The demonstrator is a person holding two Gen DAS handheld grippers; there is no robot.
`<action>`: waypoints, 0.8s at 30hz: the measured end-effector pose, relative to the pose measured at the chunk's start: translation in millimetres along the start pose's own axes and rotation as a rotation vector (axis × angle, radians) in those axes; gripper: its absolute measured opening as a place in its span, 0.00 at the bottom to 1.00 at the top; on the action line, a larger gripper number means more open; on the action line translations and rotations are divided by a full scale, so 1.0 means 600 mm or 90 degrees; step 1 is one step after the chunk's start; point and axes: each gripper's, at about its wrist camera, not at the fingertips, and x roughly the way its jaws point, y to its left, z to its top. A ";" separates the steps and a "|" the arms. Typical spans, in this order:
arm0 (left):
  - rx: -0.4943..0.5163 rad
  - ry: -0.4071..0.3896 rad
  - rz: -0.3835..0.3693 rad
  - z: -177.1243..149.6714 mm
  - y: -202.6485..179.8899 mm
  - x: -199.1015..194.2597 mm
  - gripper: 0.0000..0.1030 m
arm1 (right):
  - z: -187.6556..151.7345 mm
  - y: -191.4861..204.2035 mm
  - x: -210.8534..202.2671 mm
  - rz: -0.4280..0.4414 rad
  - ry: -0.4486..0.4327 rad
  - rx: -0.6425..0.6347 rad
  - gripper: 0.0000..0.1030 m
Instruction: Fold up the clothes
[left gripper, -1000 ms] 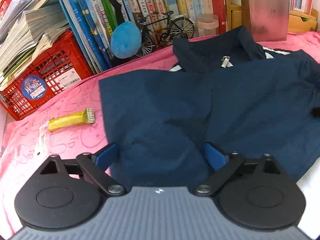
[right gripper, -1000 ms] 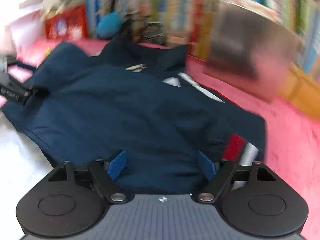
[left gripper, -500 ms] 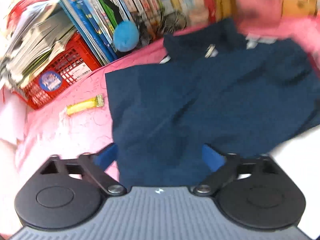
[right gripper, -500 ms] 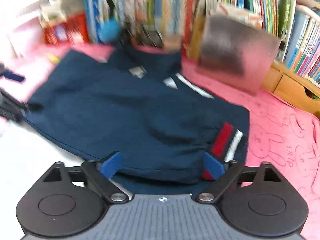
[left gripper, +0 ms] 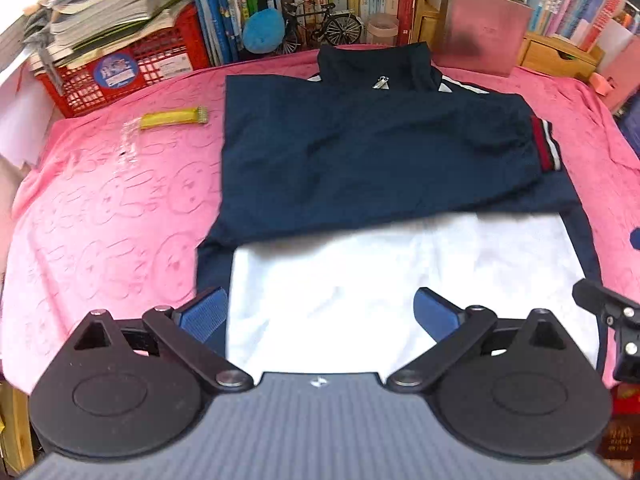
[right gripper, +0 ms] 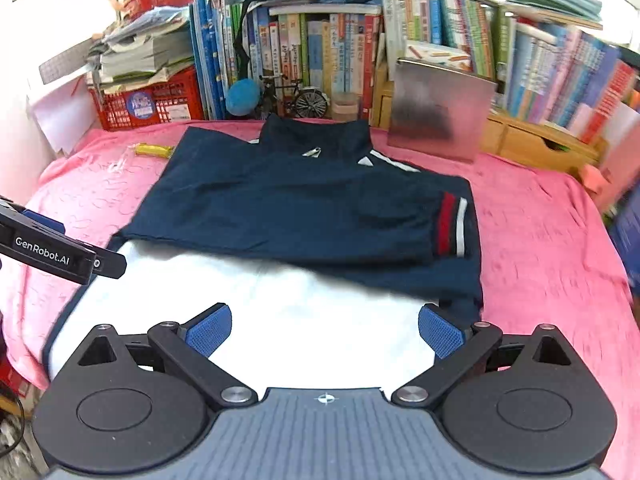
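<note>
— On the pink bed (left gripper: 100, 208), the jacket (left gripper: 360, 152) lies sleeves-in, lining (left gripper: 380, 272) showing below.
— Both tools, left (left gripper: 320, 312) and right (right gripper: 324, 332), released (right's jaws opening). Probably pinch the hem corners, lift evenly, fold toward the collar.

The worktop (left gripper: 100, 208) is covered by a pink cloth printed with rabbit outlines. A navy jacket (left gripper: 360, 152) is spread on it, its lower part turned up so that white lining (left gripper: 360, 280) is exposed. A yellow wrapper (left gripper: 172, 118) is laid left of the jacket. A red crate (left gripper: 132, 68), books and a metal sheet (left gripper: 480, 36) are ranged along the far edge.
</note>
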 end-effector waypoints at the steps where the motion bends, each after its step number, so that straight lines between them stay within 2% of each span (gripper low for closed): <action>1: 0.000 -0.005 -0.003 -0.009 0.007 -0.012 0.98 | -0.011 0.012 -0.014 -0.005 -0.004 0.011 0.98; 6: 0.000 -0.030 -0.026 -0.052 0.036 -0.057 0.98 | -0.060 0.051 -0.062 -0.029 -0.008 0.034 0.99; 11: 0.014 -0.028 -0.037 -0.087 0.050 -0.070 0.98 | -0.101 0.080 -0.090 -0.048 -0.003 0.051 0.99; 19: 0.019 -0.014 -0.048 -0.125 0.056 -0.072 0.98 | -0.134 0.113 -0.116 -0.063 -0.004 0.046 0.99; 24: 0.016 -0.006 -0.045 -0.137 0.048 -0.075 0.98 | -0.144 0.116 -0.133 -0.052 -0.001 0.034 0.99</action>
